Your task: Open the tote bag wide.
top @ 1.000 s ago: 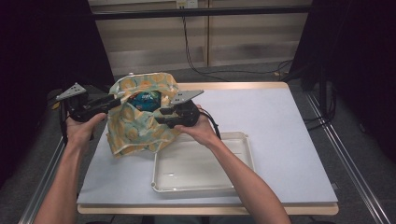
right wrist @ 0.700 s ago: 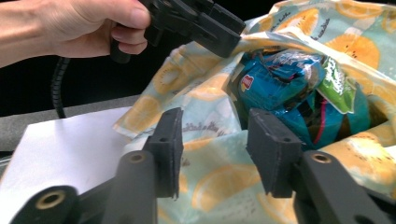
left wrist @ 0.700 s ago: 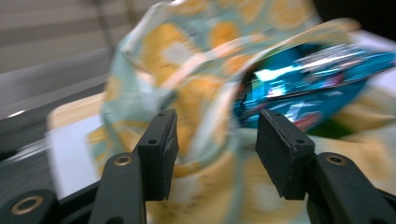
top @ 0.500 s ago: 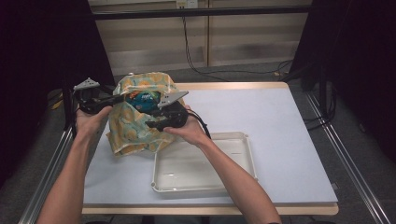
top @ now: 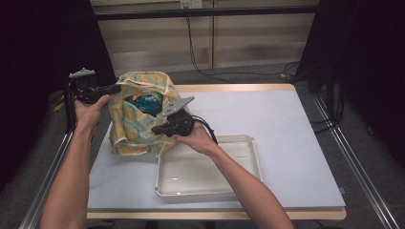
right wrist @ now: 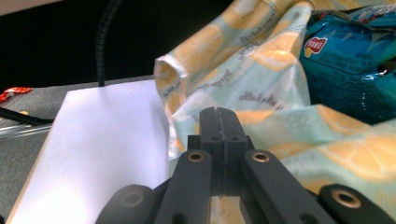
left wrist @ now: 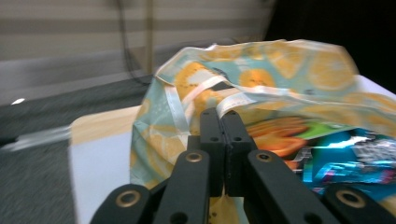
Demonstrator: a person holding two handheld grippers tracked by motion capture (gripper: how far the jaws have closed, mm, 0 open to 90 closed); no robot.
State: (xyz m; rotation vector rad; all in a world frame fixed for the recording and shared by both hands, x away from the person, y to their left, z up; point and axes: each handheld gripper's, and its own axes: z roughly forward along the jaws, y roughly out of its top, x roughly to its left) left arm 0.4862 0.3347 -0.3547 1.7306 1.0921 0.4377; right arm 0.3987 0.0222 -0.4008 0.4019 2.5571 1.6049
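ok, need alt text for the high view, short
A person holds open a lemon-print bag at the table's left, the left gripper pinching its left rim and the right gripper its right side; a blue snack packet shows inside. An empty white tray sits in front on the pale table.

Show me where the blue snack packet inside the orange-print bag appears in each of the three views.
High view: blue snack packet in the open mouth of the orange-print bag, upper left.
Left gripper view: packet at lower right, under the bag's rim.
Right gripper view: packet at upper right.
Shared landmark: the bag's orange-slice fabric.
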